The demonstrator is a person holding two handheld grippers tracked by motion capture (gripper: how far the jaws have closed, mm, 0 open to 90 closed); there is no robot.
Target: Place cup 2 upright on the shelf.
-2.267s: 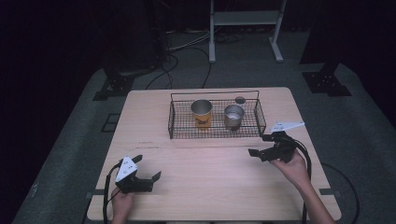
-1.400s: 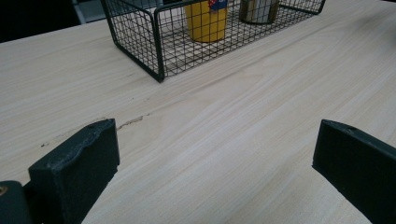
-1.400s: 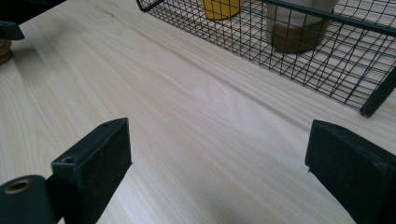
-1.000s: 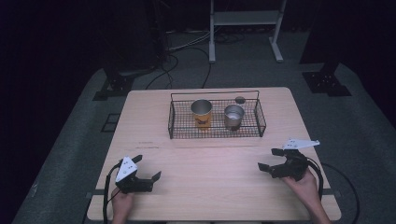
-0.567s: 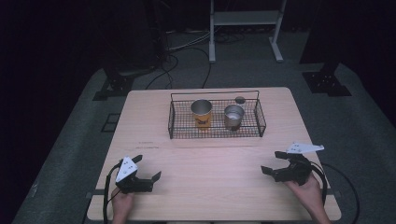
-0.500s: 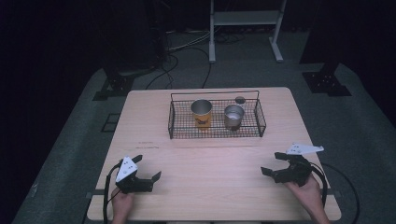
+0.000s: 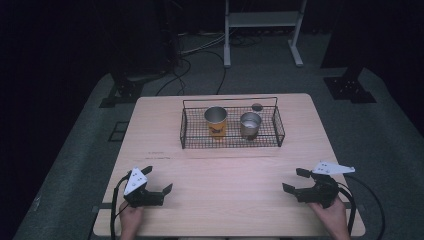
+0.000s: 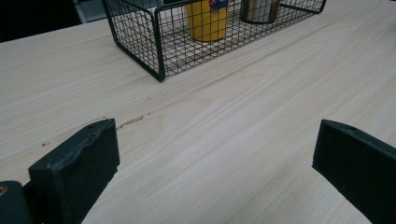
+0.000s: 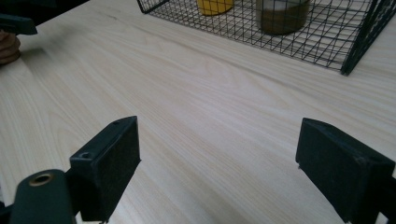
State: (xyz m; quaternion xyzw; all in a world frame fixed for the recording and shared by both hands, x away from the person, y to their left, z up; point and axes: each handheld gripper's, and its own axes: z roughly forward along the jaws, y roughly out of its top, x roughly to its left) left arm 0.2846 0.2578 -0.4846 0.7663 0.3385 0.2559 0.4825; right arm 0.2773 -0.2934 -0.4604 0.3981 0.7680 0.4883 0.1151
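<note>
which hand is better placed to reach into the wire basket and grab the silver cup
Probably right. The silver cup stands in the right half of the wire basket, nearer the right hand-held gripper, whose jaws are open. The left hand-held gripper would have to pass the yellow cup.

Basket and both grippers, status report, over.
Left gripper and right gripper open, empty, at near table edge. Yellow cup and steel cup upright in wire basket. Bare wood between.
</note>
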